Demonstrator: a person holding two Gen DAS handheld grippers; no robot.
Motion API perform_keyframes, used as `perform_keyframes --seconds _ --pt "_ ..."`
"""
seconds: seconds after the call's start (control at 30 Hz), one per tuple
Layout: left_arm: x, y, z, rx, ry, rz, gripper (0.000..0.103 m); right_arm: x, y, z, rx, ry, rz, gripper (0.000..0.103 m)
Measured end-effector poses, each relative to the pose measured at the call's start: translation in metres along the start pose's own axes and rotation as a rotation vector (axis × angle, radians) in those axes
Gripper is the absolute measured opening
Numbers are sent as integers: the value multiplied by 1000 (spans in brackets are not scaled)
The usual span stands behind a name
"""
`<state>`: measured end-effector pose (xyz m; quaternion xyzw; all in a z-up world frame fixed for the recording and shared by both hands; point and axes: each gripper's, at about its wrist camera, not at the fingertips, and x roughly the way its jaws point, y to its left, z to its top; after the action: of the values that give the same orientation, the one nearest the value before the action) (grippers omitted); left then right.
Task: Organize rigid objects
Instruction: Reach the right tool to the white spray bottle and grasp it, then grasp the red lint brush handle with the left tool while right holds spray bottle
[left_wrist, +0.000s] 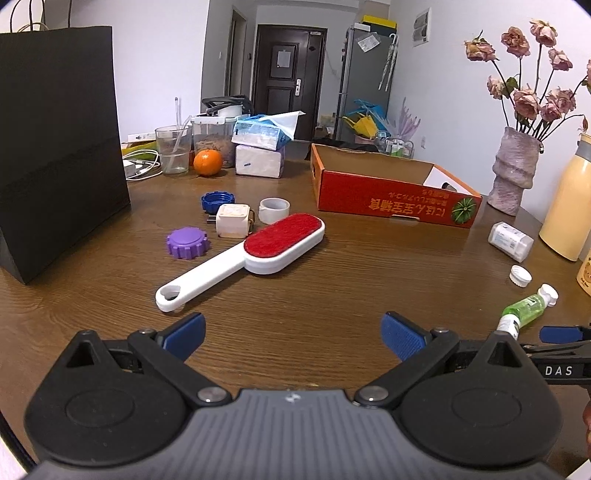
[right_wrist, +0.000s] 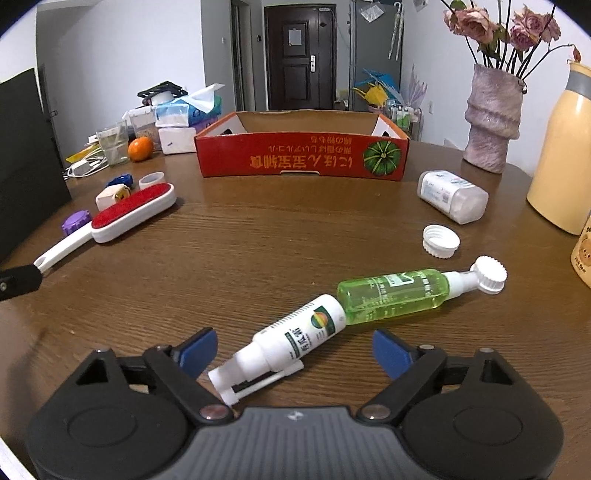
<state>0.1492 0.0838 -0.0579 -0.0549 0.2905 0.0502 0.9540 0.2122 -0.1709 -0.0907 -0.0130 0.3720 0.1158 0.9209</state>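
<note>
My left gripper (left_wrist: 293, 338) stands open just short of the handle of a white lint brush (left_wrist: 243, 258) with a red pad. Beyond it lie a purple cap (left_wrist: 187, 242), a blue cap (left_wrist: 218, 201), a white charger cube (left_wrist: 233, 220) and a white ring (left_wrist: 274, 209). My right gripper (right_wrist: 295, 350) is open around a white spray bottle (right_wrist: 291, 341) lying on the table; its pads do not touch it. A green bottle (right_wrist: 399, 293) lies end to end with it. An open red cardboard box (right_wrist: 303, 157) sits behind.
A black paper bag (left_wrist: 59, 147) stands at the left. Behind are an orange (left_wrist: 207, 162), a glass (left_wrist: 173, 149) and tissue packs (left_wrist: 258, 147). At the right are a vase (right_wrist: 491, 118), a yellow flask (right_wrist: 561, 155), a white jar (right_wrist: 452, 197) and its cap (right_wrist: 441, 242).
</note>
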Motion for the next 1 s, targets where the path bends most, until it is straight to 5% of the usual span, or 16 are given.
perform_keyframes --seconds 0.27,0.53,1.0 --pt "6 2 -1 -2 11 -12 103 17 0 1 24 51 18 57" --pt "13 1 0 -5 26 -18 103 20 -5 2 -2 48 12 35" --pt "22 0 3 2 40 -8 103 17 -12 5 -1 -34 38 27"
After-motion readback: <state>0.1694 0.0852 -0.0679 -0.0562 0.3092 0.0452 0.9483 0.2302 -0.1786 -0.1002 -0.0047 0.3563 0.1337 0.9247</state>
